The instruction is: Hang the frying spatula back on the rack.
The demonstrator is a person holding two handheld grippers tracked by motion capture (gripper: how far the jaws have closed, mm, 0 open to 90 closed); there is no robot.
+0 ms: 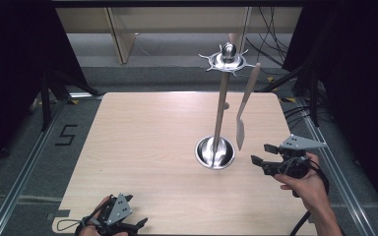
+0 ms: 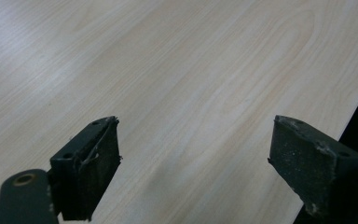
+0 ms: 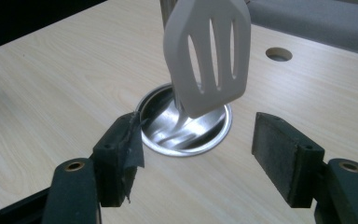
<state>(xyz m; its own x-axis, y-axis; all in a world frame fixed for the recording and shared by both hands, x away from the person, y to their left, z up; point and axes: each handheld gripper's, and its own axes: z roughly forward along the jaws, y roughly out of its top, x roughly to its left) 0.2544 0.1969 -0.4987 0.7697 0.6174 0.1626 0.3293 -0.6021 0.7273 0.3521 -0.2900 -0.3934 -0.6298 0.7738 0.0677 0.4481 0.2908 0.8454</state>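
A rectangular table (image 1: 142, 147) of pale wood-grain laminate with rounded corners stood on a grey floor (image 1: 24, 147). Right of the table's centre rested the round, mirror-bright metal base (image 1: 215, 153) of an utensil stand, from which a slim post (image 1: 221, 105) rose, leaning slightly. In the right gripper view, a round hole (image 3: 278, 54) pierced the tabletop beyond the base. A black "5" (image 1: 66, 134) marked the floor to the left.
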